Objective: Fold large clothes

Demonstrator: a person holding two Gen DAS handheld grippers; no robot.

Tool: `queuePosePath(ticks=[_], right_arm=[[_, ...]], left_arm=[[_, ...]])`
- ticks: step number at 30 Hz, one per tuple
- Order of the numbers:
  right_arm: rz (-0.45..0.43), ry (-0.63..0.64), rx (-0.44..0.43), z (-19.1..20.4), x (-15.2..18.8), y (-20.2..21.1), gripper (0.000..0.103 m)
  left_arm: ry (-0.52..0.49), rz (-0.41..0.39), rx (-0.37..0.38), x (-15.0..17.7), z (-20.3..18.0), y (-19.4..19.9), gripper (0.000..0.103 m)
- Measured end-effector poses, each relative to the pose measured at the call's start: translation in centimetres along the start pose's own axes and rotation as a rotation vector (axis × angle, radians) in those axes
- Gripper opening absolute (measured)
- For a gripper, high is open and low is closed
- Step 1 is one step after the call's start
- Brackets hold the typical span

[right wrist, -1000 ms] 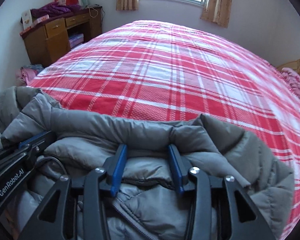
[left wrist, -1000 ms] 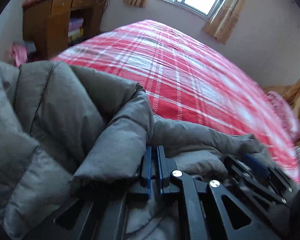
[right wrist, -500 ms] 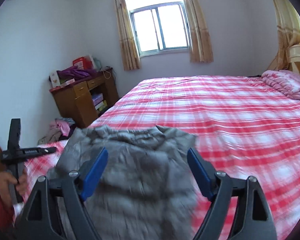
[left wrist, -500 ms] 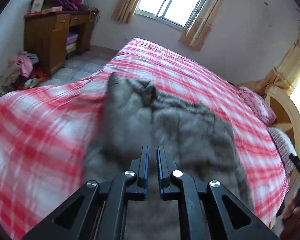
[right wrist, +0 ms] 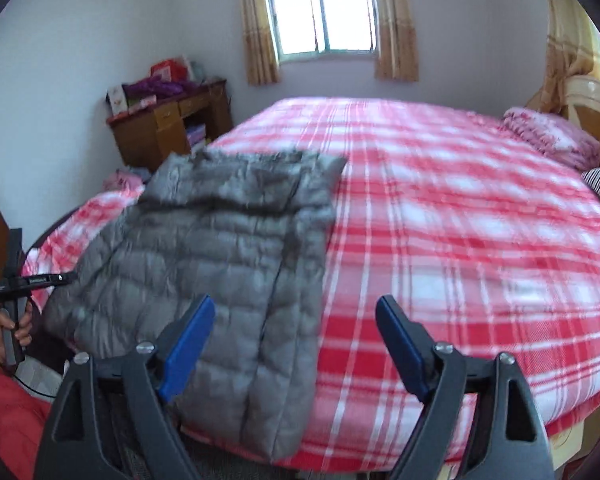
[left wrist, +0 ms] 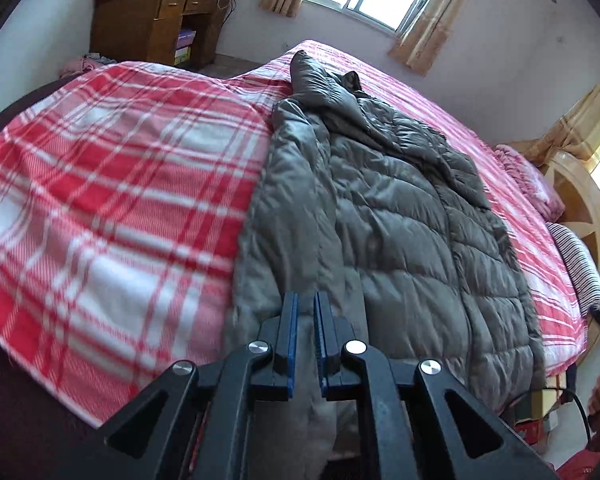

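We saw the grey padded jacket point(right wrist: 220, 264) lying spread along the bed point(right wrist: 460, 240), over its red-and-white checked cover, toward the left side as the right wrist view showed it. Its collar end pointed to the far wall with the window point(right wrist: 324, 12), and its hem hung just over the near edge of the bed. In the left wrist view the jacket point(left wrist: 380, 220) ran lengthways from near to far, with bare checked cover on either side.

Our left claw point(left wrist: 305, 340) had its blue pads drawn together with only a thin slit between them and nothing clamped; it hovered over the near hem of the jacket. Our right claw point(right wrist: 296, 344) stood wide apart and empty, above the near edge of the bed, its left pad over the jacket and its right pad over the cover.

At the far left we saw a wooden desk point(right wrist: 168, 128) against the wall, and pillows point(right wrist: 552, 140) lay at the far right by the headboard.
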State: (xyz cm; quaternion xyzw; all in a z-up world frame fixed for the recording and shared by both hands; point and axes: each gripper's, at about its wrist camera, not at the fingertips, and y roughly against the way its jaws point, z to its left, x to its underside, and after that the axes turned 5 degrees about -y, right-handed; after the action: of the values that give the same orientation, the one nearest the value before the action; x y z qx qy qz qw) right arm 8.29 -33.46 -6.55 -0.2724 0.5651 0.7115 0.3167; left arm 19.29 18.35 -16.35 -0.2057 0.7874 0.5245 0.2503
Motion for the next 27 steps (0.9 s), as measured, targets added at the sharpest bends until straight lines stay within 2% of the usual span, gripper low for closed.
queuePosePath(ticks=[3,8,11,12,14,15,16,19,24,25,27], right_arm=[[0.051,-0.027,0.01,-0.2,1.9,-1.3,0.085],[0.095,-0.104,0.002,-1.1,4.8,-2.0,0.085],[0.112,-0.145,-0.017,-1.5,5.8,-2.2,0.085],[0.124,-0.154,-0.012,-1.6,6.2,-2.3,0.085],[0.139,-0.175,-0.003,-1.9,6.7,-2.5,0.086],[0.143,-0.19,-0.009,-2.1,6.9,-2.5,0.086],[0.143,-0.206,-0.018,-2.4,7.2,-2.5,0.088],[0.127,-0.25,-0.043,-2.8,7.6,-2.4,0.091],[0.129,-0.238,-0.068,-2.4,7.7,-2.3,0.091],[0.126,-0.231,-0.068,-2.3,7.8,-2.3,0.091],[0.13,-0.225,-0.07,-2.2,7.9,-2.5,0.091]], left_arm=[[0.06,0.019,0.071,1.3,0.8,0.4,0.008],[0.106,0.05,0.12,1.9,0.9,0.8,0.009],[0.19,0.05,0.22,2.2,1.7,1.3,0.01],[0.208,0.038,0.23,2.3,1.9,1.5,0.014],[0.222,0.012,0.232,2.4,1.8,2.1,0.049],[0.224,-0.005,0.249,2.5,1.8,2.3,0.082],[0.223,-0.021,0.264,2.6,1.6,2.6,0.095],[0.18,-0.055,0.22,2.6,0.7,3.6,0.095],[0.009,-0.085,-0.015,2.8,-0.8,4.7,0.095],[-0.032,-0.073,-0.051,2.9,-1.1,4.4,0.095],[-0.065,-0.023,-0.067,3.0,-0.6,3.3,0.095]])
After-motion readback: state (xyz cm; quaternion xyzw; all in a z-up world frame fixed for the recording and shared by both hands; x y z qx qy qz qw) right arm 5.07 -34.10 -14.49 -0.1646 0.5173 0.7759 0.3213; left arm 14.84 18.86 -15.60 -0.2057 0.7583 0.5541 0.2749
